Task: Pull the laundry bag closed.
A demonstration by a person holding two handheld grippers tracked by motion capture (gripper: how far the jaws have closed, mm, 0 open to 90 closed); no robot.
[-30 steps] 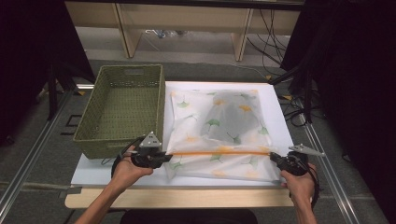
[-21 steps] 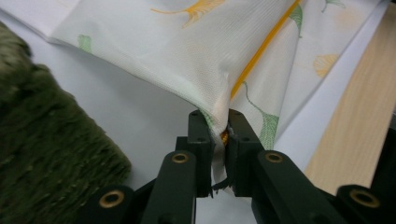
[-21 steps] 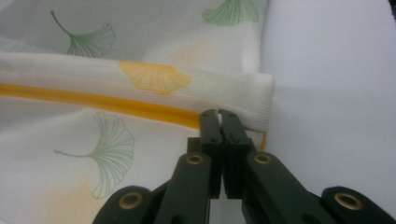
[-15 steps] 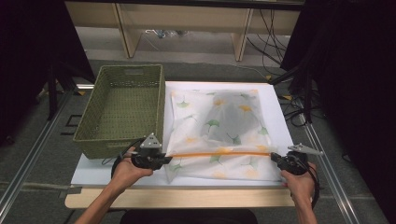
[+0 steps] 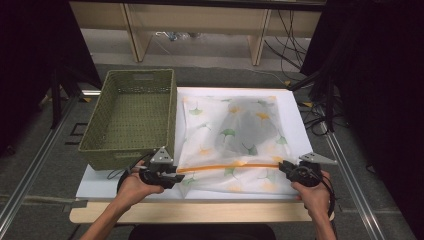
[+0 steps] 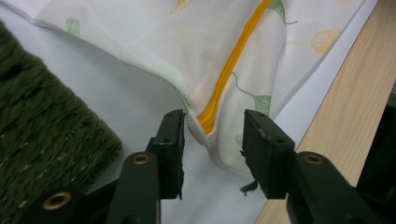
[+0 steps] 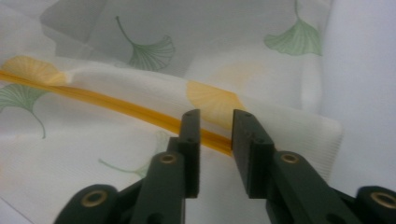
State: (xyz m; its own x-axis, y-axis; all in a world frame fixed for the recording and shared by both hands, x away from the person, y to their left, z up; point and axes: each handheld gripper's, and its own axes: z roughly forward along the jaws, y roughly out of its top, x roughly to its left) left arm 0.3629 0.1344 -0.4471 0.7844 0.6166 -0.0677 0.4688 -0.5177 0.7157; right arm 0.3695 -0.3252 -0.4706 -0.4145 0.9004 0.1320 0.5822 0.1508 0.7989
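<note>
While it lies flat on the white board (image 5: 295, 107) that covers the table, the mesh laundry bag (image 5: 232, 135) printed with green and yellow ginkgo leaves takes up the board's right half, reaching from near the far edge almost to the near edge. An orange zipper (image 5: 227, 167) runs straight across the bag close to its near edge, and a darker grey shape shows through the fabric in the middle. At the zipper's left end sits the left gripper (image 5: 172, 176), held in the person's left hand (image 5: 131, 186); in the left gripper view its jaws have just been opening and stand apart, with the bag's corner and the zipper end (image 6: 208, 122) rising between them, the fabric just beside the left pad and clear of the right pad. At the zipper's right end, near the board's right edge, the right gripper (image 5: 284, 169) rests in the right hand (image 5: 312, 192); its jaws too have just been opening, and in the right gripper view they stand narrowly apart above the zipper's end (image 7: 219, 140), gripping nothing. Left of the bag, on the board's left half, stands a green woven basket (image 5: 131, 117), its near corner just beyond the left gripper. A strip of bare wooden table (image 5: 190, 212) shows along the near edge.
</note>
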